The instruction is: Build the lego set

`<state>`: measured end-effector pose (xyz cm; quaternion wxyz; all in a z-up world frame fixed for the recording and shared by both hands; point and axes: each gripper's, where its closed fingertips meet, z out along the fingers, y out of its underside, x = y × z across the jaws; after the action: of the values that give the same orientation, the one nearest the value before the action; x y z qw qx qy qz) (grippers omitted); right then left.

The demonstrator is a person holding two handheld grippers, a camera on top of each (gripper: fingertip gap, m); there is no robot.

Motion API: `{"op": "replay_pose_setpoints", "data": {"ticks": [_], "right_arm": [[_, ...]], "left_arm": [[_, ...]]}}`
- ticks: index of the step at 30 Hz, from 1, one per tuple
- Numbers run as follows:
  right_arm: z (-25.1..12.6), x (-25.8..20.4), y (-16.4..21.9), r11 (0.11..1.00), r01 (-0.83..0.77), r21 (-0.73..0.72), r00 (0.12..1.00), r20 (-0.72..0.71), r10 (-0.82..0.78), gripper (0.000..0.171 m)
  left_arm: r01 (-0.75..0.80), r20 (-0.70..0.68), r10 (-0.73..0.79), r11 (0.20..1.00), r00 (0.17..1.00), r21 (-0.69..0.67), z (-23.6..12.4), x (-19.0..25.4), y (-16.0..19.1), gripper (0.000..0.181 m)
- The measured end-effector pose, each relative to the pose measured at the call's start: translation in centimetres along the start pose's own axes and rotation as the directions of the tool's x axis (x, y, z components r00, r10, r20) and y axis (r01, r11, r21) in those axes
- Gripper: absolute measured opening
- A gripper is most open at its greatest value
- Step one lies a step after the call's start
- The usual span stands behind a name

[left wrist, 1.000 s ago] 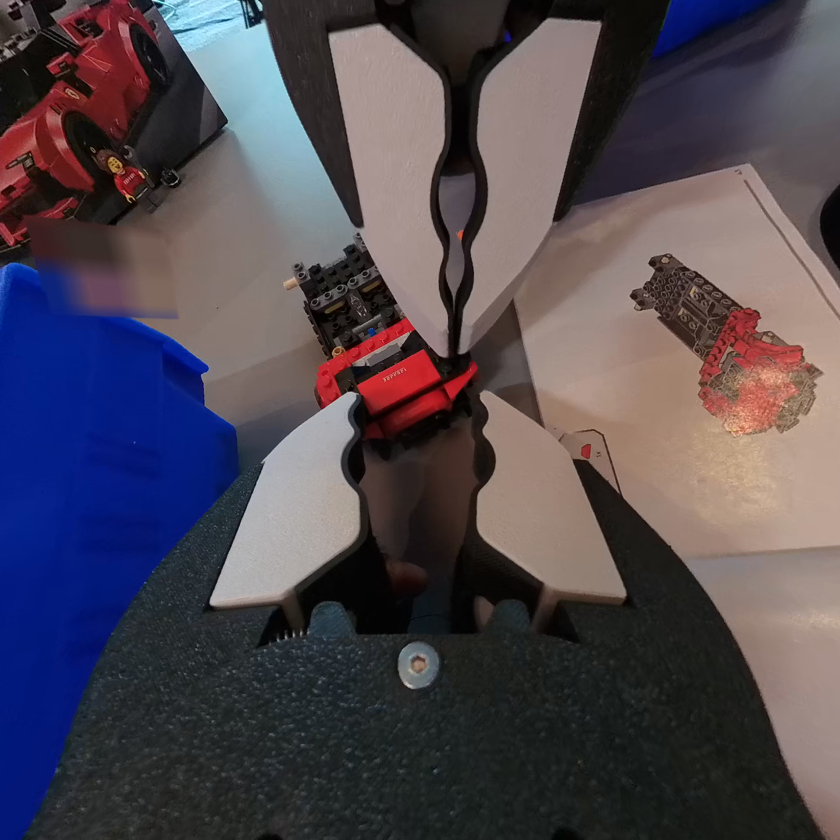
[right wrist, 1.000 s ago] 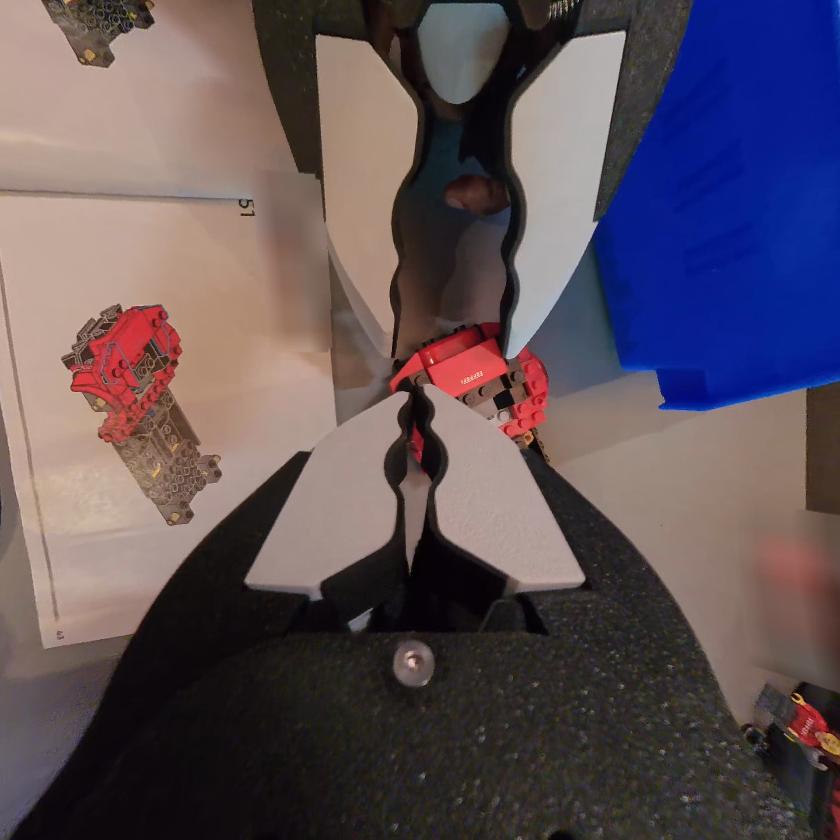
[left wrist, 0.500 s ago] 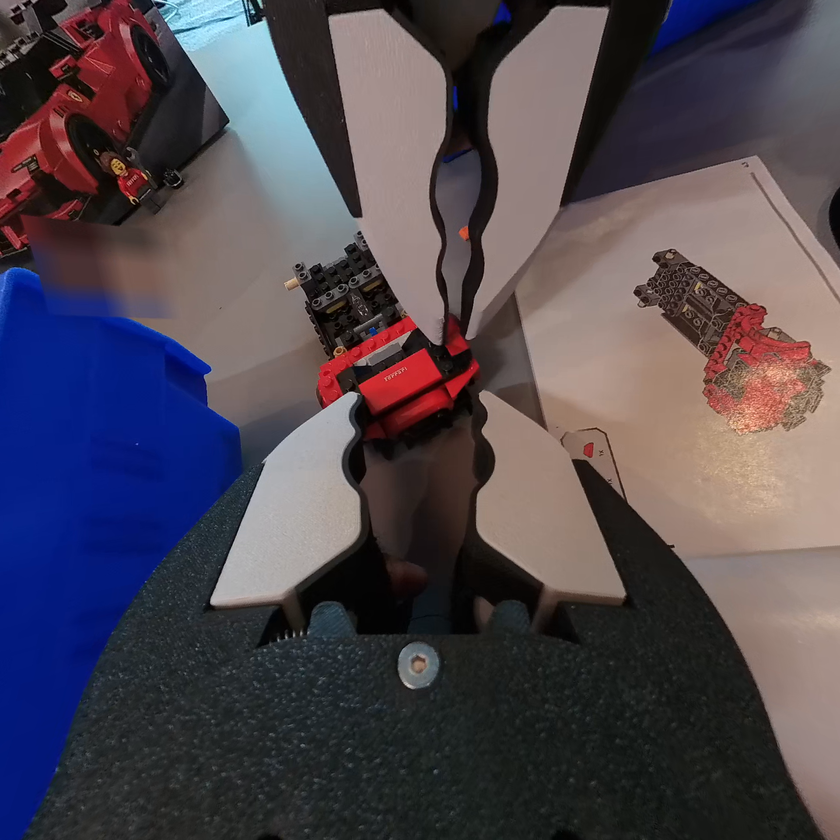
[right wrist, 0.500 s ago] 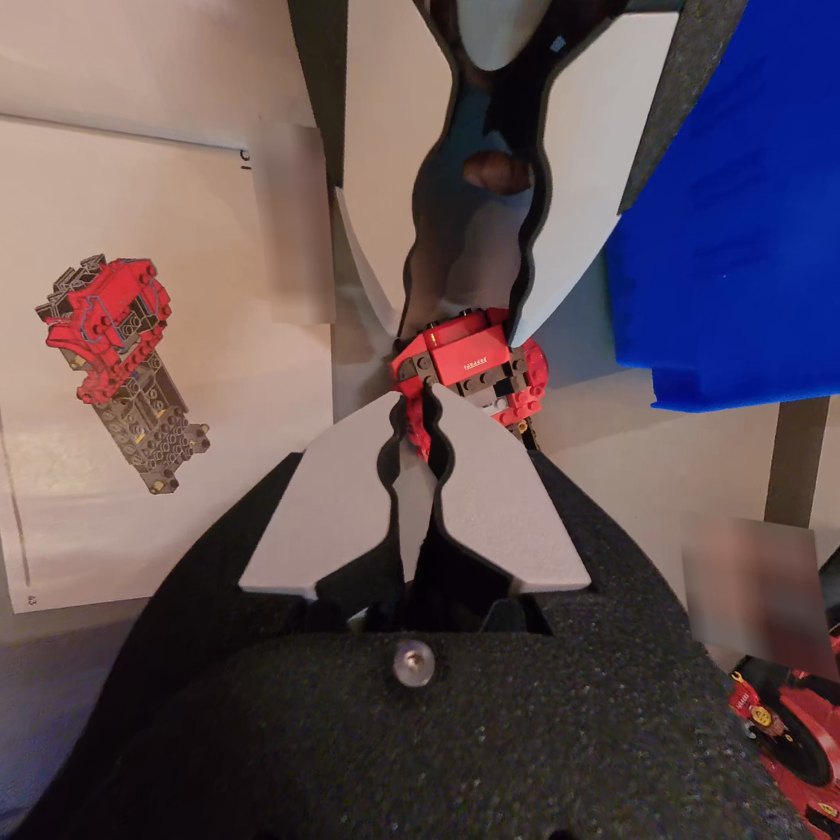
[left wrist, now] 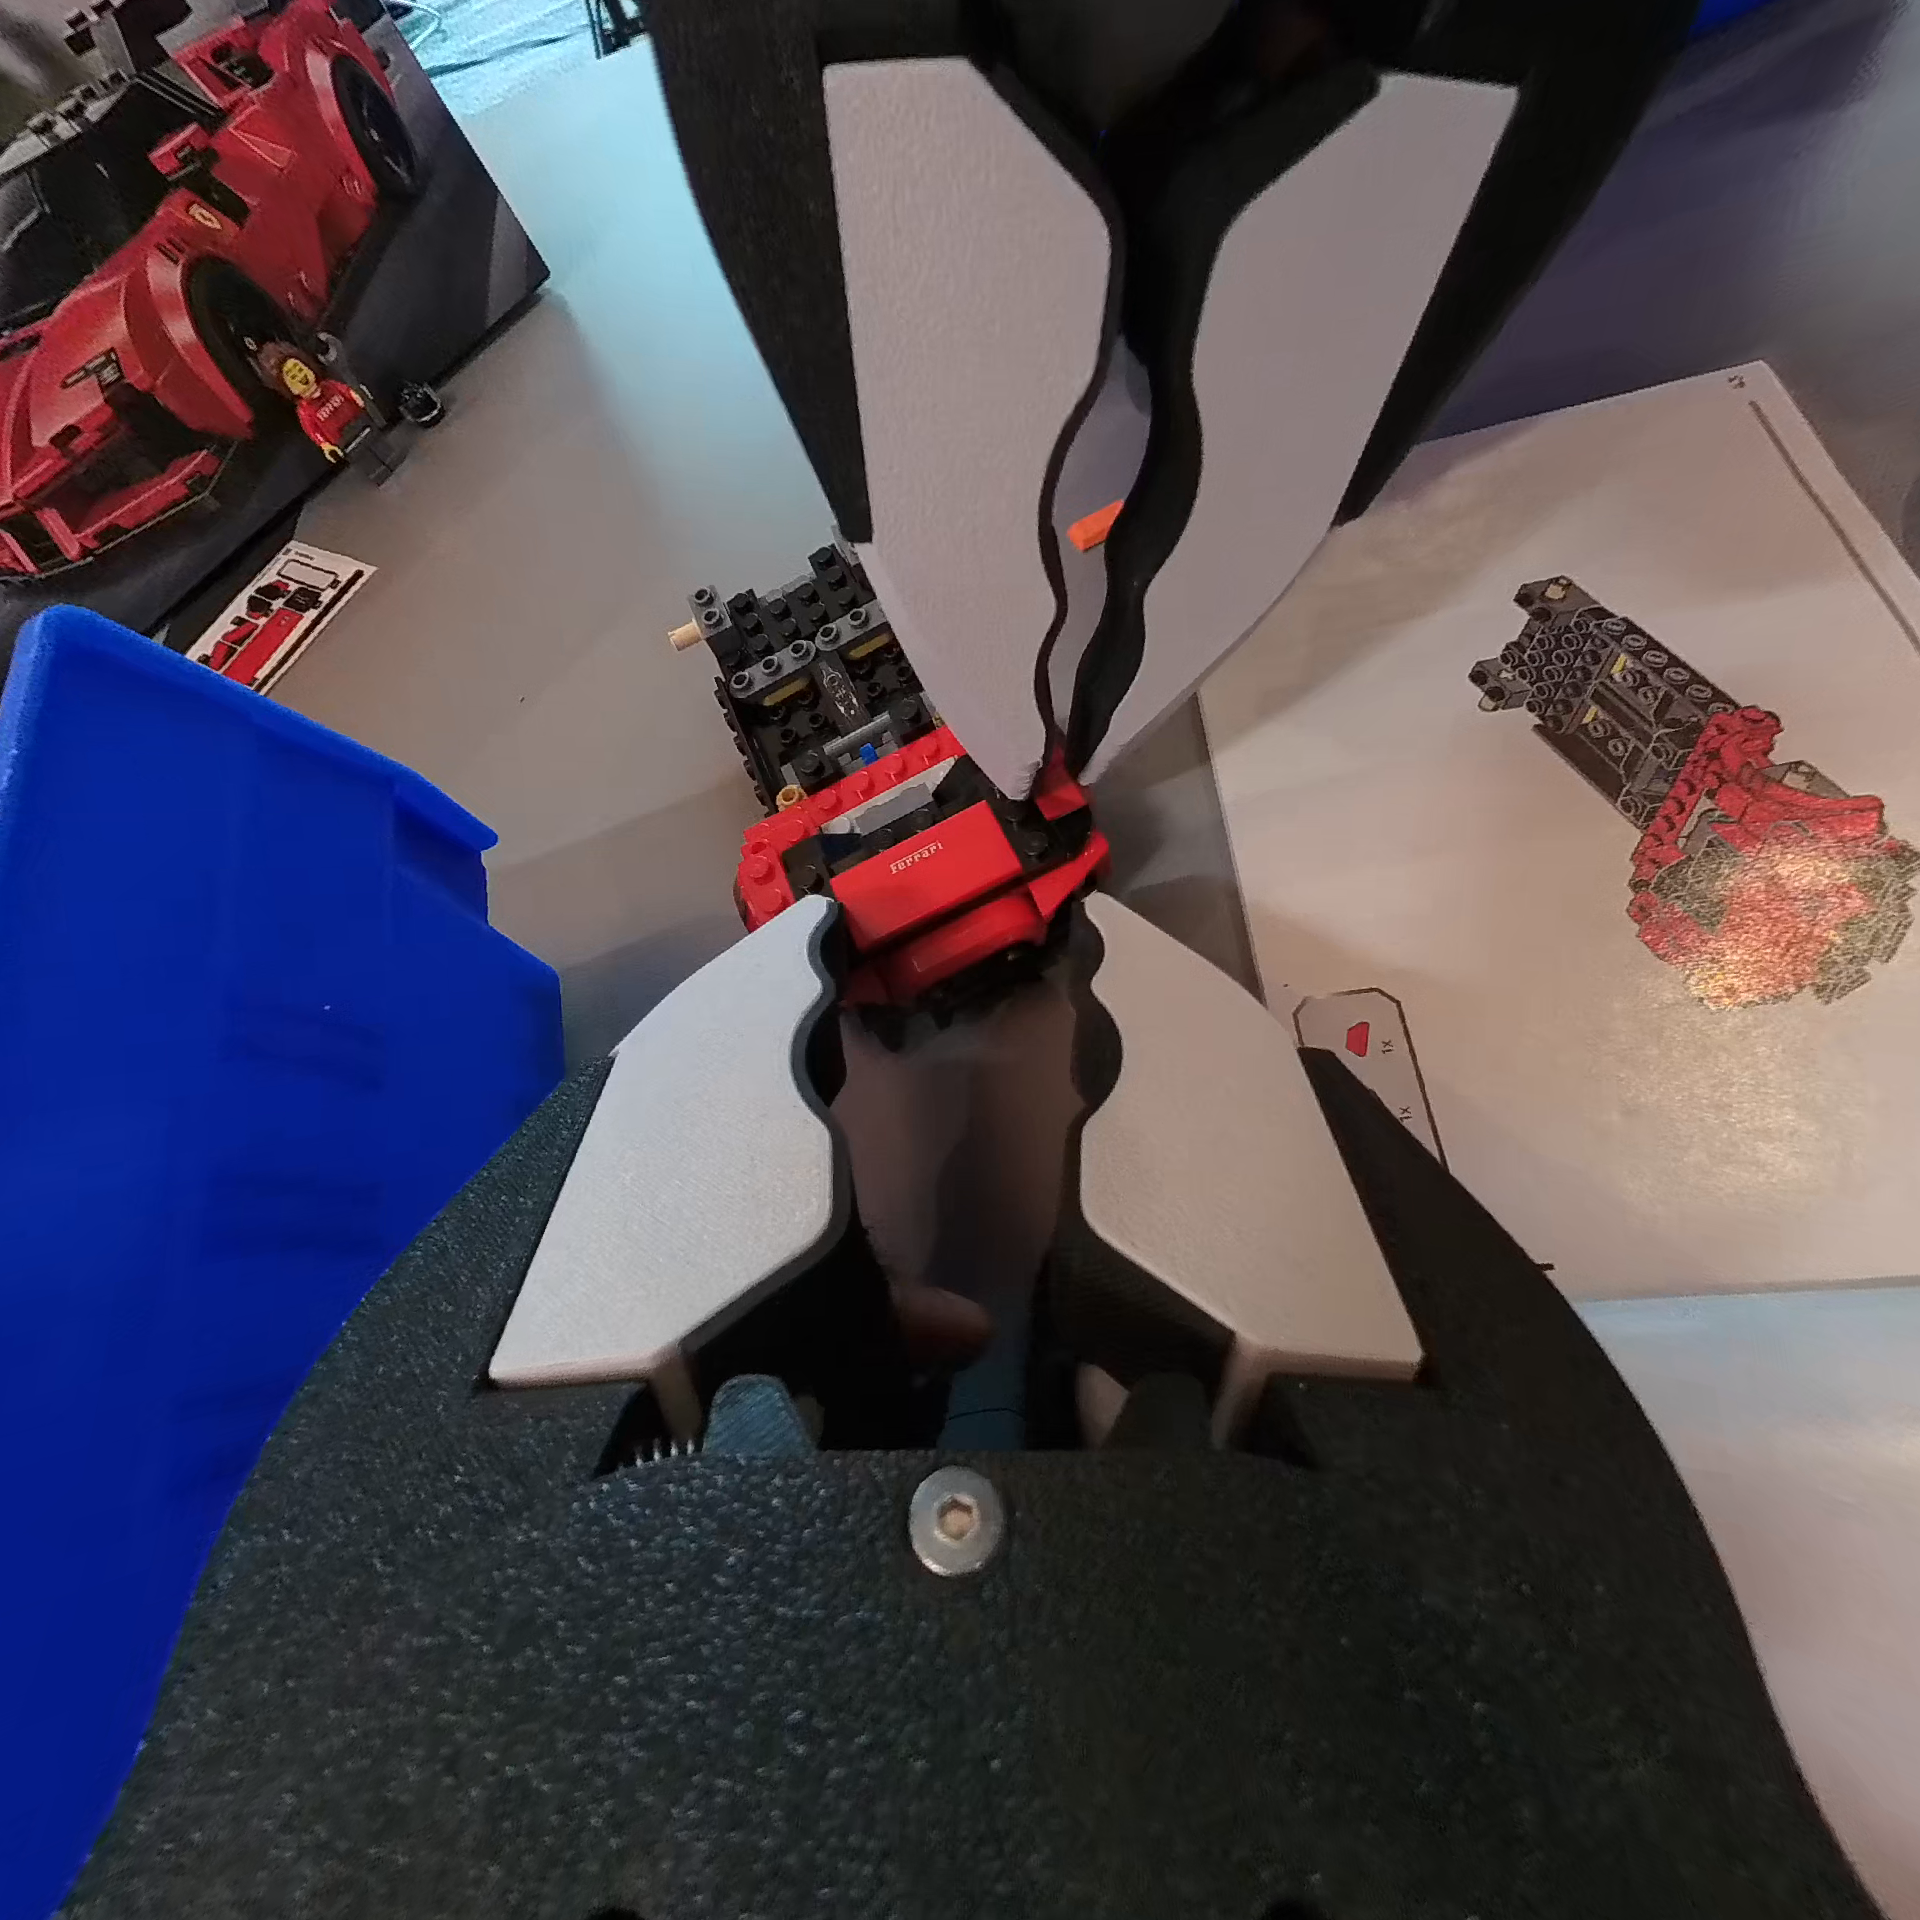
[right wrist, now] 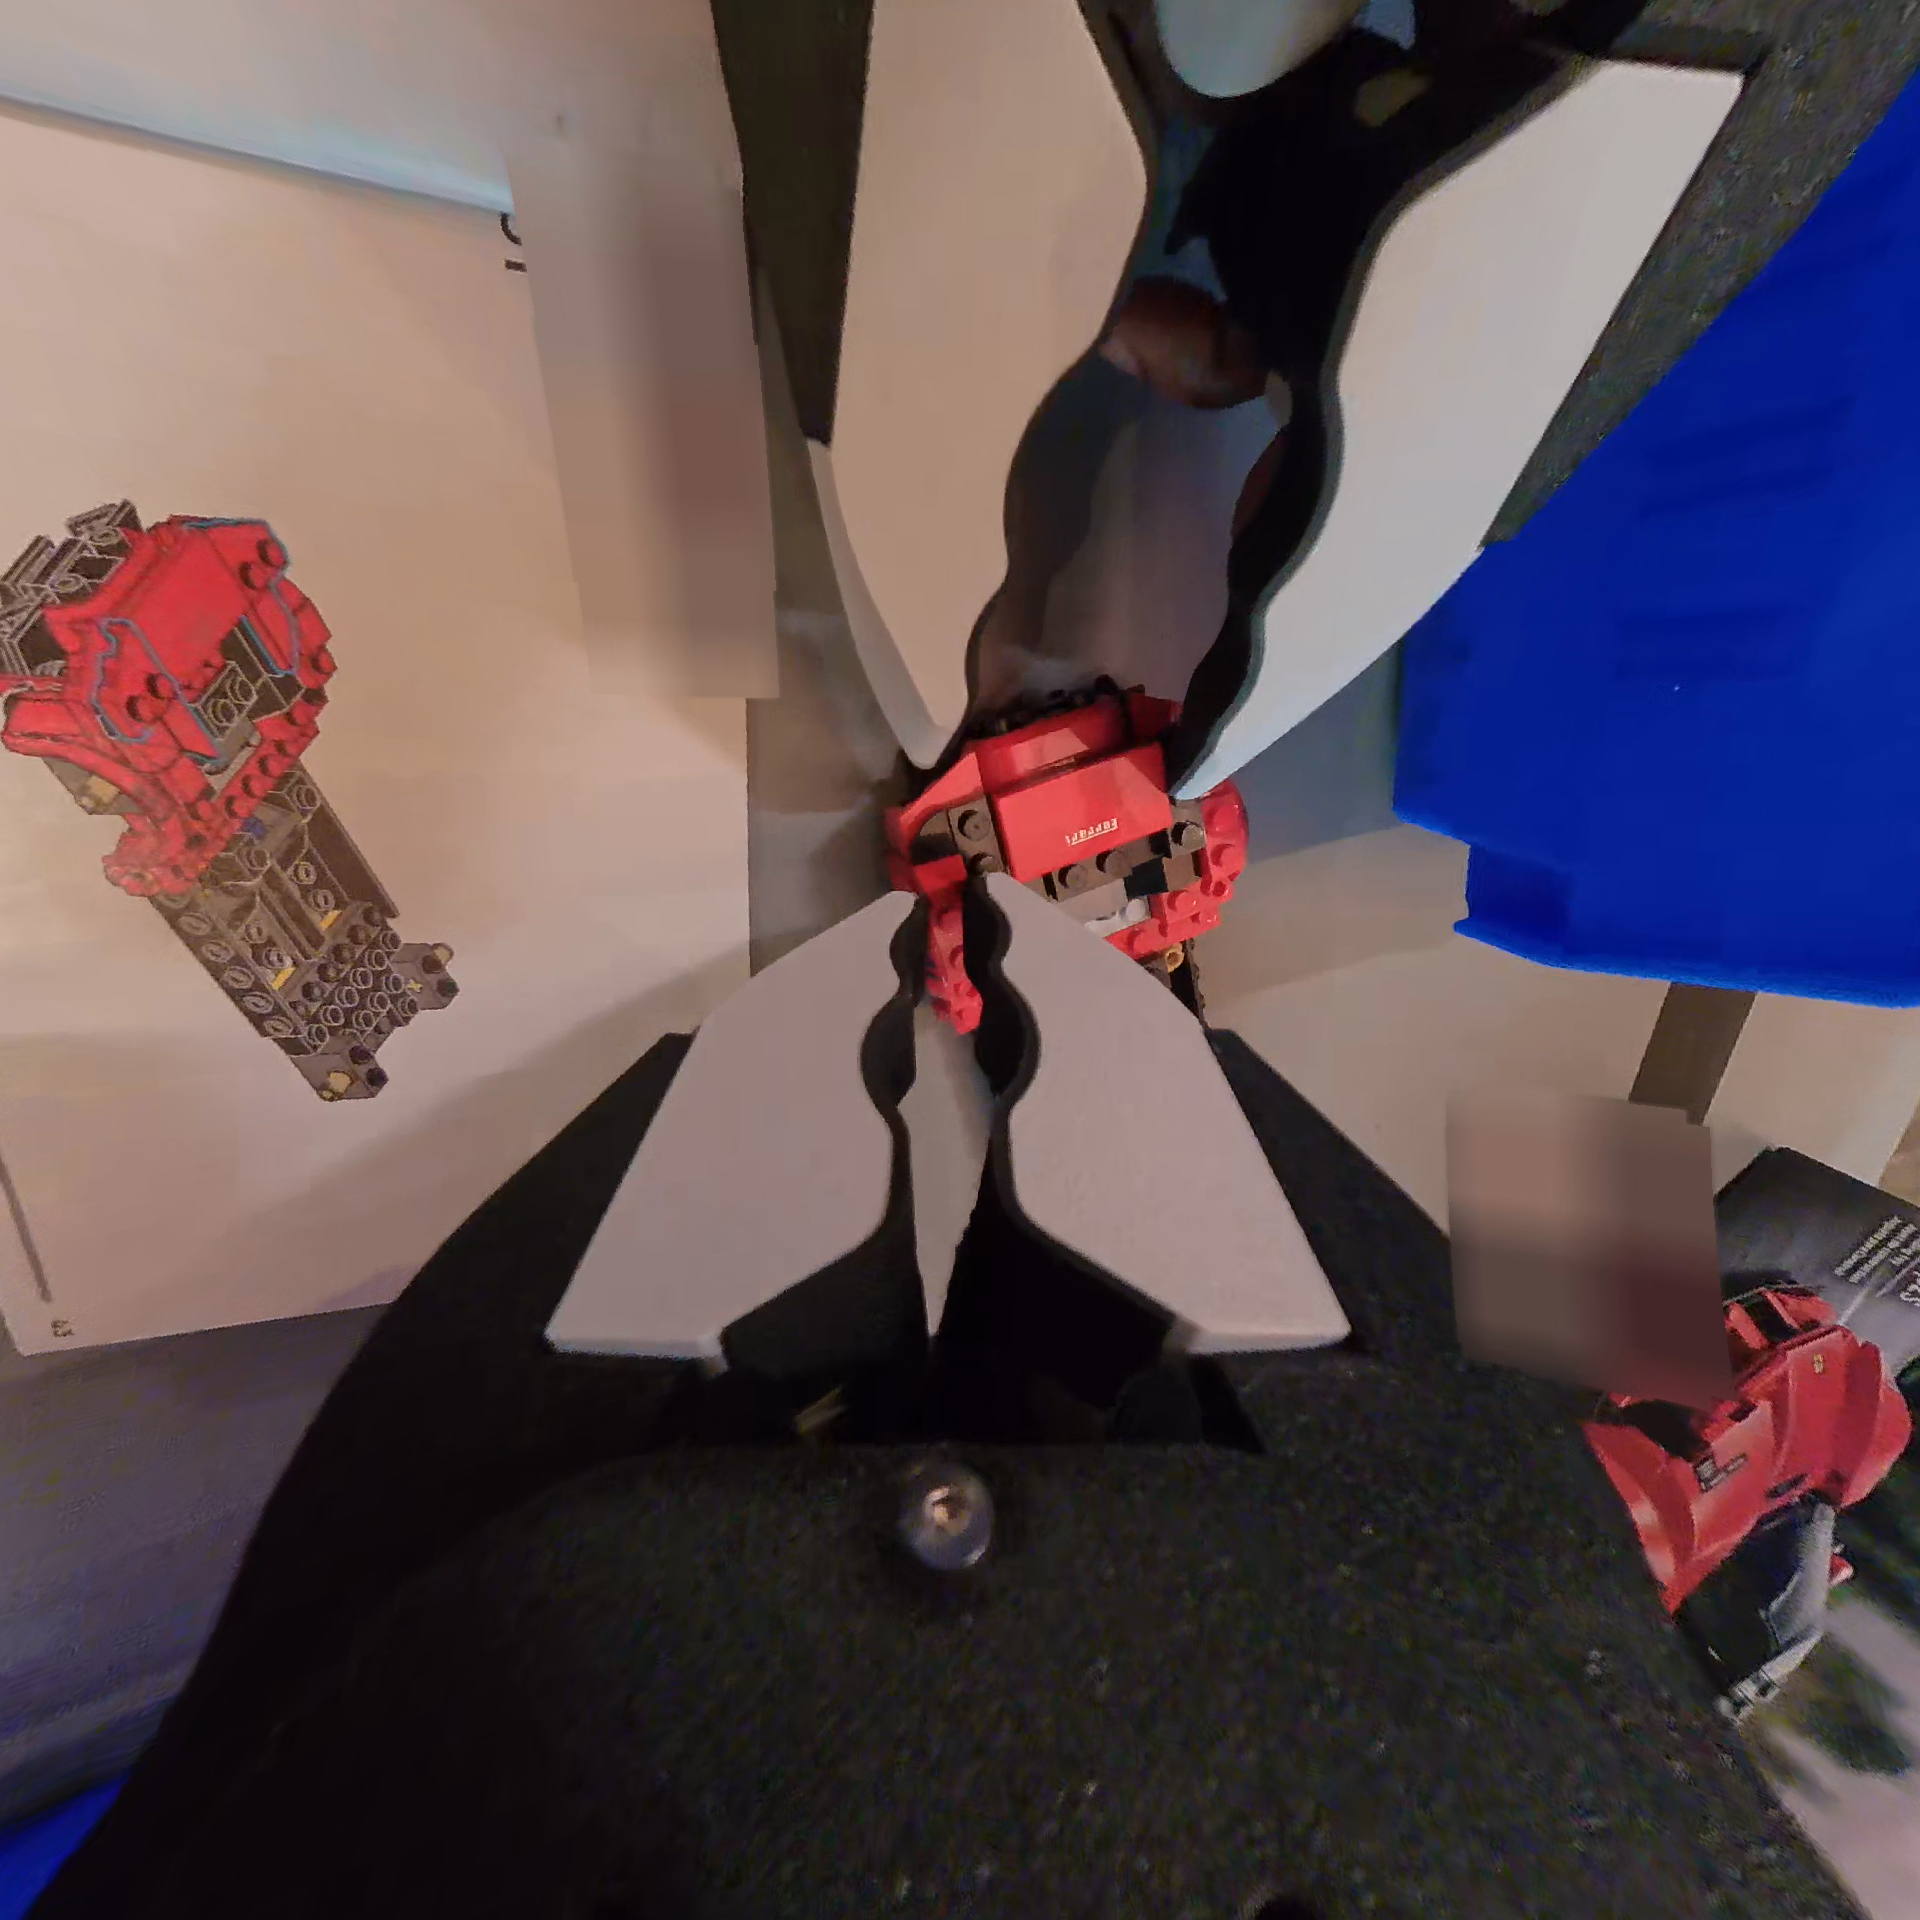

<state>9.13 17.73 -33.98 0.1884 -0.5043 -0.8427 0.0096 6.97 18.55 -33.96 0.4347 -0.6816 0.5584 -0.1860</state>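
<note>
A partly built lego car (left wrist: 914, 862) lies on the grey table, with a red nose and a black studded chassis (left wrist: 810, 665) behind it. My left gripper (left wrist: 961, 920) is shut on the red nose, one finger on each side. My right gripper (left wrist: 1055, 784) comes in from the far side, its tips pinched on a small red piece at the car's right corner. In the right wrist view the car (right wrist: 1081, 821) sits between the left gripper (right wrist: 1049, 764) above and my right gripper (right wrist: 951, 894) below. The car's rear is hidden there.
A blue bin (left wrist: 208, 1039) stands close on the left; it is at the right in the right wrist view (right wrist: 1662, 727). The open instruction booklet (left wrist: 1558, 935) lies right of the car. The set's box (left wrist: 156, 260), a sticker sheet (left wrist: 281, 613) and a small orange piece (left wrist: 1096, 525) lie farther off. The tips of both grippers are at nearly the same place.
The right gripper's tips were fully together one second ago; they parted slightly and now sit around the red piece on the car's corner. The left gripper and the car have stayed put.
</note>
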Motion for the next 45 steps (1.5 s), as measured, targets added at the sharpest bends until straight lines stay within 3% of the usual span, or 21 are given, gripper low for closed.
{"op": "replay_pose_setpoints", "data": {"ticks": [13,29,45], "right_arm": [[0.0,0.0,0.12,0.995,0.007,-0.099,0.999,-0.038,-0.011,0.007],[0.05,-0.05,0.02,0.995,-0.101,0.022,0.995,-0.008,0.102,0.006],[0.06,-0.01,0.05,0.999,-0.04,-0.019,0.998,-0.048,0.039,0.007]], "left_arm": [[0.014,0.029,-0.014,1.0,0.999,-0.005,0.08,-0.13,-0.06,0.039],[0.036,0.121,-0.032,0.999,0.992,-0.03,0.18,-0.15,-0.04,0.04],[0.028,0.11,-0.022,0.998,0.994,-0.051,0.12,-0.14,-0.02,0.039]]}}
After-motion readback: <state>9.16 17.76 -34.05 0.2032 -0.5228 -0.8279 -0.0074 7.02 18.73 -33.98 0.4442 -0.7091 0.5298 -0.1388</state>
